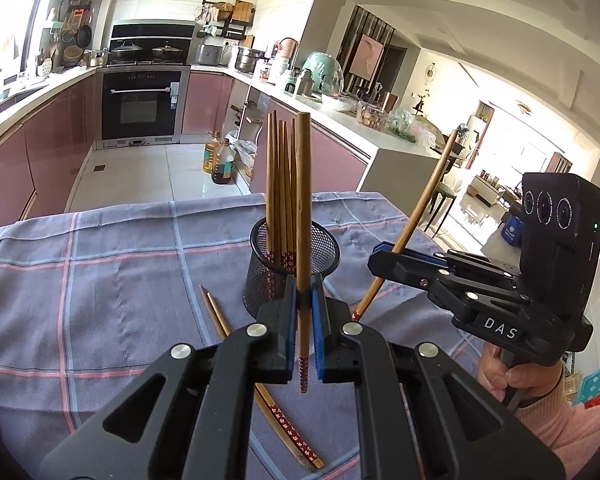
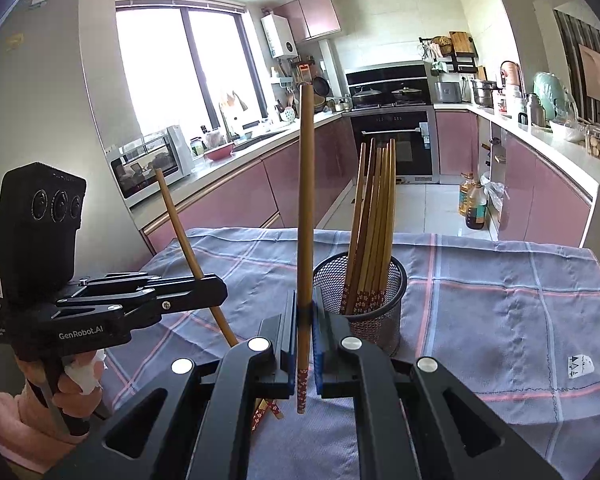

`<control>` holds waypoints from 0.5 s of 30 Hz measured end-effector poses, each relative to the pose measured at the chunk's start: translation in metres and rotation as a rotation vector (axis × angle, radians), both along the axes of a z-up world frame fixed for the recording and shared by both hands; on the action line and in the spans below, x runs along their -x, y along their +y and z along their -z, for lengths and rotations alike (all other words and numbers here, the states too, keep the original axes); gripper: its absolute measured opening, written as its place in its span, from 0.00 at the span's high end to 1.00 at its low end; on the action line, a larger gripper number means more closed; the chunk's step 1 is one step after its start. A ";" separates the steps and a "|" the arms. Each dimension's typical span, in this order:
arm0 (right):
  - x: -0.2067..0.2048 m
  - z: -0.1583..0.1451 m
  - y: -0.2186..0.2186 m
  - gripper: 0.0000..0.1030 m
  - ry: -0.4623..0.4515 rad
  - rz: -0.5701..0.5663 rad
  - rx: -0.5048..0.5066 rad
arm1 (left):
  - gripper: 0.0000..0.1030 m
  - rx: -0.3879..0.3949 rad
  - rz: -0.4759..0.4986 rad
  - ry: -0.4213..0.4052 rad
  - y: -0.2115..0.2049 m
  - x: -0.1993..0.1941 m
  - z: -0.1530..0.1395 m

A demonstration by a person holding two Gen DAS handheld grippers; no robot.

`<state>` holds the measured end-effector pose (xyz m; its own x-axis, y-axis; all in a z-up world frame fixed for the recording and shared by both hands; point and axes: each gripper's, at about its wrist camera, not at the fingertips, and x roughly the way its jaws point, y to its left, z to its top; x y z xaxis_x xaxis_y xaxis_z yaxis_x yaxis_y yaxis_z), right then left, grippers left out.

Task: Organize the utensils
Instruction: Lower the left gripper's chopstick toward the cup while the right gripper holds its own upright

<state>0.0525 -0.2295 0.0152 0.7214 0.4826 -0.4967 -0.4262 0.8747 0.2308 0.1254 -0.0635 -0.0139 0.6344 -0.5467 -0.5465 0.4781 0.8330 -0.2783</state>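
Note:
A black mesh cup (image 1: 296,266) (image 2: 362,300) stands on the checked tablecloth and holds several wooden chopsticks (image 1: 281,184) (image 2: 374,220). My left gripper (image 1: 305,300) is shut on one chopstick (image 1: 303,208), held upright just in front of the cup. It also shows in the right wrist view (image 2: 212,290) at left, gripping its chopstick (image 2: 180,224). My right gripper (image 2: 306,312) is shut on another chopstick (image 2: 306,200), upright, left of the cup. It shows in the left wrist view (image 1: 384,260) at right. Two loose chopsticks (image 1: 220,316) lie on the cloth beneath my left gripper.
The blue checked tablecloth (image 1: 100,264) (image 2: 500,300) covers the table, whose far edge drops to the kitchen floor. Two oil bottles (image 1: 218,156) stand on the floor beyond. Counters (image 2: 228,168) run along both sides of the kitchen.

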 end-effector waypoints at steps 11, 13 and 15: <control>-0.004 -0.009 -0.001 0.94 -0.029 -0.001 0.002 | 0.93 0.000 0.010 -0.022 -0.003 -0.004 -0.009; -0.005 -0.011 -0.002 0.94 -0.034 0.000 0.003 | 0.93 0.000 0.012 -0.026 -0.004 -0.006 -0.010; -0.006 -0.012 -0.002 0.94 -0.035 -0.001 0.000 | 0.93 -0.001 0.013 -0.031 -0.005 -0.006 -0.011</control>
